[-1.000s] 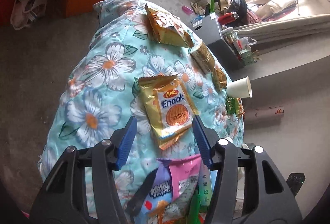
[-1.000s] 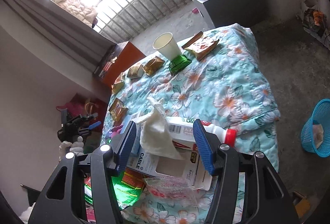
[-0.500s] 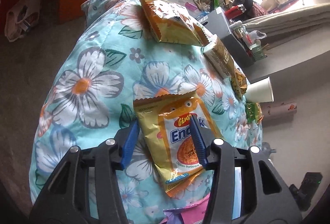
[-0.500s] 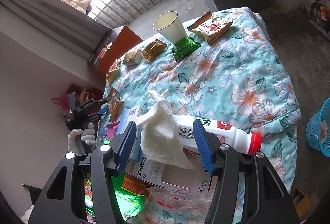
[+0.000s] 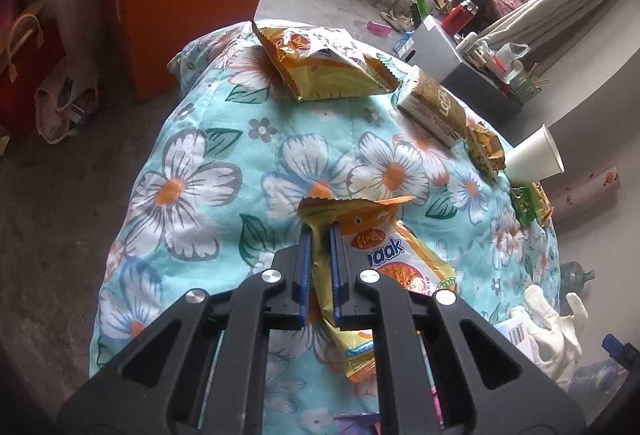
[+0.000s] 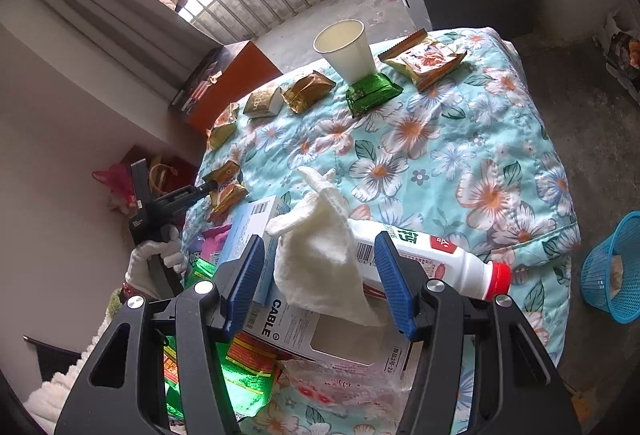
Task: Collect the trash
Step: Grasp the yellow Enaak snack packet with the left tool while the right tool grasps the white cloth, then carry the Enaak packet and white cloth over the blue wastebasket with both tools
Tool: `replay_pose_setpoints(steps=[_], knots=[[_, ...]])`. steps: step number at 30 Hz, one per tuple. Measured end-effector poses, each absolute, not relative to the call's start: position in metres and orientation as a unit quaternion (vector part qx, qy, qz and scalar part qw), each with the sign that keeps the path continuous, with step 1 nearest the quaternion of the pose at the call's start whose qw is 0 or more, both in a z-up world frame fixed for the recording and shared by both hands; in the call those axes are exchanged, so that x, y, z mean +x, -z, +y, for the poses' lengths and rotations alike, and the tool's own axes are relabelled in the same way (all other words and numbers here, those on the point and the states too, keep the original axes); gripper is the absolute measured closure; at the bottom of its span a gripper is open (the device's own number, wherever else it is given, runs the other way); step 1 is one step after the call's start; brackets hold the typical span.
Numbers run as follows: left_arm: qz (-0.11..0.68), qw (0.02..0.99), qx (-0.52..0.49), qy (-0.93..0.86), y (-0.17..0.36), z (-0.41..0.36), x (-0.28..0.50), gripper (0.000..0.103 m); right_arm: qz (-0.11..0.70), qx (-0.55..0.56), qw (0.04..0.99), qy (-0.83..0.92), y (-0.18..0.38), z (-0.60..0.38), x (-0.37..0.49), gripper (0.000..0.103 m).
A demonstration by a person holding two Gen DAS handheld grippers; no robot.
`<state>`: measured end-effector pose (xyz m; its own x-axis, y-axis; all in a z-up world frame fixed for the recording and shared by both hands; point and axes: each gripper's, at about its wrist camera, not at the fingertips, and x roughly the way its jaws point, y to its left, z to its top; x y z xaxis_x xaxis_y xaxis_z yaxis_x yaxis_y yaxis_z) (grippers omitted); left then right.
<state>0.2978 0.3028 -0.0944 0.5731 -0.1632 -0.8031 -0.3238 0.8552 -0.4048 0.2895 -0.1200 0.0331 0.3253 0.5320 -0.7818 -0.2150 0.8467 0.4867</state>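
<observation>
Left gripper closing on crinkled orange-yellow snack packet

- Left gripper: angled downward, jaws closing, pads pinching an orange foil snack packet.
- Right gripper: angled downward, jaws parted, gripping nothing.

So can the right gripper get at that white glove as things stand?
Probably yes. The right gripper is open with the white glove already between its fingers, draped over the white bottle and cable box. Nothing covers it, though closing may catch the bottle too.
</observation>
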Motion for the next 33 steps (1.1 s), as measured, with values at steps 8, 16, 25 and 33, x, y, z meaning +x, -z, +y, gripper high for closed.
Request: replay_pose_setpoints(steps=[8,16,25,33], knots=[[0.417,0.862,-0.287,-0.023,0.071,0.309,0.285,0.100,0.514,0.047,0.825,-0.228,-0.024,-0.083,0.299,0.047],[0.396,0.864,-0.311,-0.006,0.060,0.308,0.279,0.101,0.510,-0.021,0.829,-0.228,0.008,-0.044,0.326,0.047],[0.381,0.868,-0.318,0.003,0.052,0.311,0.271,0.101,0.510,0.004,0.833,-0.215,0.015,-0.050,0.334,0.094],[0.351,0.881,-0.317,0.005,0.030,0.314,0.261,0.101,0.477,0.058,0.842,-0.245,-0.021,-0.065,0.312,0.097]])
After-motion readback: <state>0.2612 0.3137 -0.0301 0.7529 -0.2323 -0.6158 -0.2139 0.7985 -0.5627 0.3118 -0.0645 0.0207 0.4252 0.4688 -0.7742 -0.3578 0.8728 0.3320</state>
